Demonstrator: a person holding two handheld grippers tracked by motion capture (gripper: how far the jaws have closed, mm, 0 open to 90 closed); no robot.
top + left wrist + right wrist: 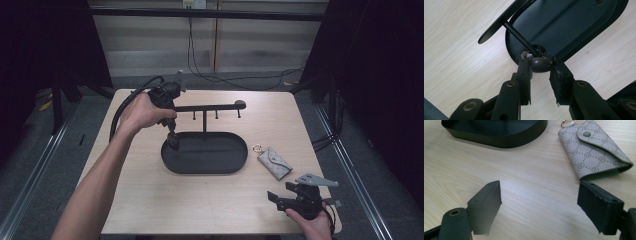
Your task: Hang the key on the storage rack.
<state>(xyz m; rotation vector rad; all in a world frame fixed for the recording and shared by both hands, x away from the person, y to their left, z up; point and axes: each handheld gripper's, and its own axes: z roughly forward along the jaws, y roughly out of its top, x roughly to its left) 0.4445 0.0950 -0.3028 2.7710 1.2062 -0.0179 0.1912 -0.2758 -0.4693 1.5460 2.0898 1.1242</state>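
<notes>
Keys (539, 60) sit clenched in our left gripper (541, 75) over the tray (235, 160). They seem small, hard, slippery. Our right gripper (539, 202) gapes beside the tray.

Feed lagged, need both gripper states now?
Left gripper: shut on a small brown glossy object over the black tray.
Right gripper: open, holding nothing.

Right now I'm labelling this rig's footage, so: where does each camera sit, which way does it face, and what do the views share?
High view: above the person's side, looking forward and down on the table; both forearms, left gripper, right gripper.
Left gripper view: rides the left gripper, looking down at the black tray; its jaws clamp a small brown object.
Right gripper view: low over the table, facing the key pouch; jaws wide apart.
Shared: all three show the tray.
</notes>
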